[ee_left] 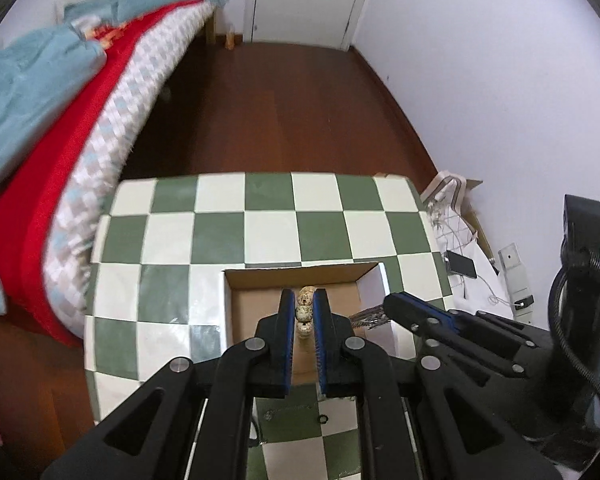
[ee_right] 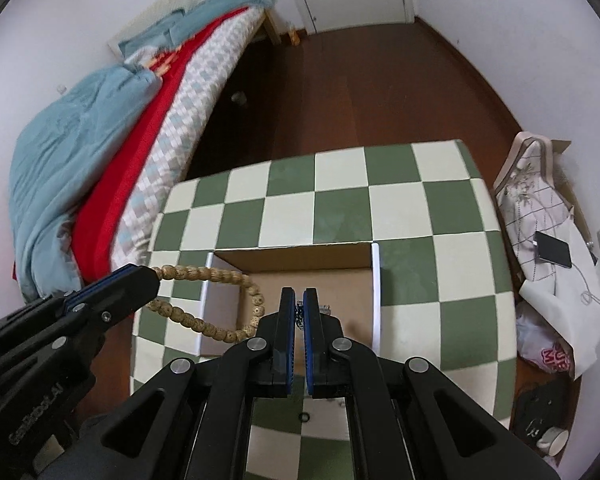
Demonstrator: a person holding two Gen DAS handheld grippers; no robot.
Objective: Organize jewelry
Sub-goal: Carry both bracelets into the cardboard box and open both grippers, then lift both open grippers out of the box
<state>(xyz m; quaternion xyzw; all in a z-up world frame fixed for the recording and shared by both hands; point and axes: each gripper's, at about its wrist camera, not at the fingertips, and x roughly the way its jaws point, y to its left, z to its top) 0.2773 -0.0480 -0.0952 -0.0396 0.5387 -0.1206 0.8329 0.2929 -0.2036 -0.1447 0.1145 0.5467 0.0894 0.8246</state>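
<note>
1. Jewelry here is two pieces, both carried over an open brown cardboard box with white outer walls (ee_left: 370,288) that sits on the green-and-white checkered table (ee_left: 268,220).

2. Left wrist view: the left gripper (ee_left: 304,308) has its jaws narrowed onto a string of pale, speckled round wooden beads (ee_left: 305,310), three of which show stacked between the blue pads. The grip sits above the box's brown floor, which I judge is so the beads can be lowered straight in.

3. Same view: the right gripper (ee_left: 394,305) reaches in from the right side, and a thin silvery metal chain (ee_left: 370,316) trails from its tip over the box's right wall.

4. Right wrist view: the right gripper (ee_right: 299,312) has its jaws nearly together on the dark links of the thin chain (ee_right: 300,314), which show only as a small tangle between the pads, above the box (ee_right: 375,288) interior.

5. Same view: the left gripper (ee_right: 140,280) holds the bead string (ee_right: 236,304) by one end, so the loop hangs and drapes across the box's left wall, partly over the table (ee_right: 340,208).

6. Holding each piece apart in its own jaws probably keeps chain and beads from tangling.

7. Writing: embossed lettering runs along the left gripper's body, too blurred to read surely. A crumpled white plastic bag with red print (ee_right: 548,354) lies on the floor; its letters are not legible.
</note>
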